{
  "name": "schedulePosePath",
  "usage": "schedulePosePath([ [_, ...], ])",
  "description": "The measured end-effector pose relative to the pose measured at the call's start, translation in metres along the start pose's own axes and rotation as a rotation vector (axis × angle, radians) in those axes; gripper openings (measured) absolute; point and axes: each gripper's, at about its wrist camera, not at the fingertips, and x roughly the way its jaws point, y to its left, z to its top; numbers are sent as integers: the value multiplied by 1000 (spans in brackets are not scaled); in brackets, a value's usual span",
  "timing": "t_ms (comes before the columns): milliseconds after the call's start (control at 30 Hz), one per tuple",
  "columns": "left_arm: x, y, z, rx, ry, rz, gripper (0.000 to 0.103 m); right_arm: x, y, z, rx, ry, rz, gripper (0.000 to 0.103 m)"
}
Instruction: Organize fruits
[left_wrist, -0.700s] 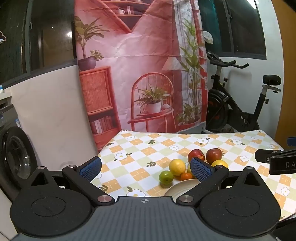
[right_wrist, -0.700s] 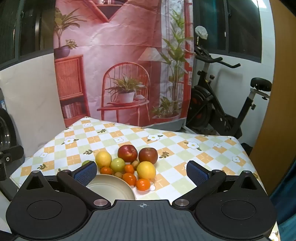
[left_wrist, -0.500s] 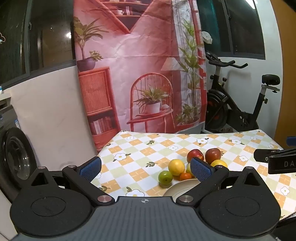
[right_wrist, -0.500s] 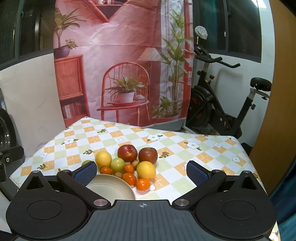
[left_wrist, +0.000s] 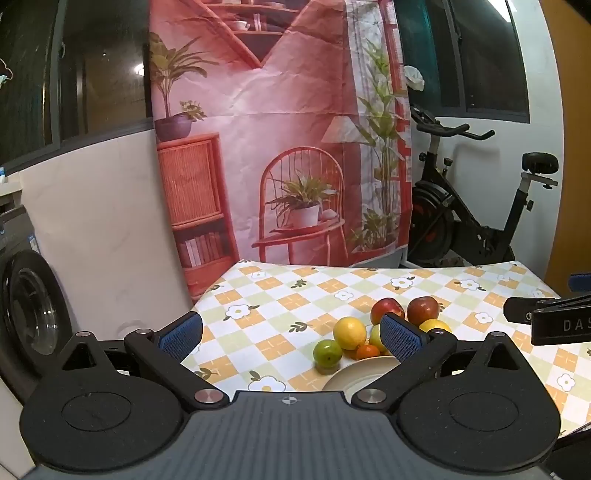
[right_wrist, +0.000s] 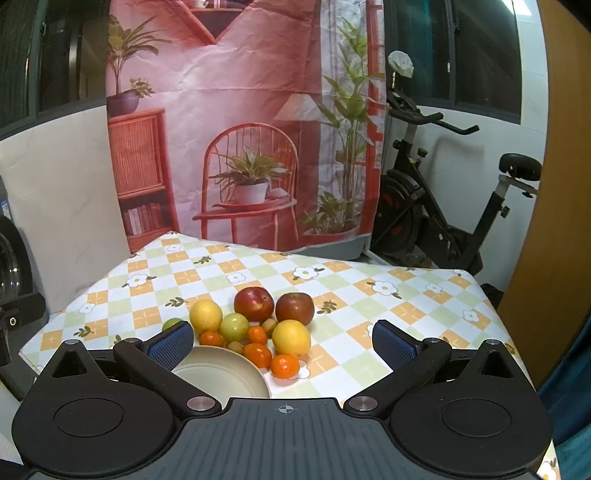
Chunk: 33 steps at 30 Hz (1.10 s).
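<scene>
Both my tools are wide apart and empty right now: the right gripper (right_wrist: 282, 341) has its blue pads spread with nothing between them but tablecloth and fruit further off, and the left gripper (left_wrist: 291, 334) is spread the same way, holding nothing.

From the right gripper, the fruit sits just ahead and slightly to my left, low in the view. The cream bowl (right_wrist: 207, 363) is nearest, tucked right behind my left pad, and it looks empty. Ringed around its far rim: small tangerines (right_wrist: 284, 366), a yellow citrus (right_wrist: 291, 338) just beyond them, a pale green apple (right_wrist: 233, 326), a second yellow fruit (right_wrist: 205, 315) further left, and two red apples (right_wrist: 274, 304) at the back. A green lime (right_wrist: 172, 324) peeks out past my left pad (mostly hidden from here).

From the left gripper the whole pile lies ahead and off to my right, partly behind my right pad, so that side has the lime (left_wrist: 327, 352) closest and in the clear. I can see the right tool's finger (left_wrist: 546, 314) poking in at the far right of that view.

My read: the right hand is better lined up with the tangerines and the yellow citrus, straight ahead and down. The fruits are round, so no axis to fuss over, but they touch each other, and nudging one may roll its neighbours on the checked tablecloth (right_wrist: 406, 306). The exercise bike (right_wrist: 443, 206) and the printed backdrop (right_wrist: 240, 129) stand well beyond the table, out of my way.
</scene>
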Motion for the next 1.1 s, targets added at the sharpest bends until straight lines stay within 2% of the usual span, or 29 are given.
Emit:
schedulePosePath([
  [1100,0,-1,-2,0,5,-9,103,0,0,-1,1,1,-1,103],
])
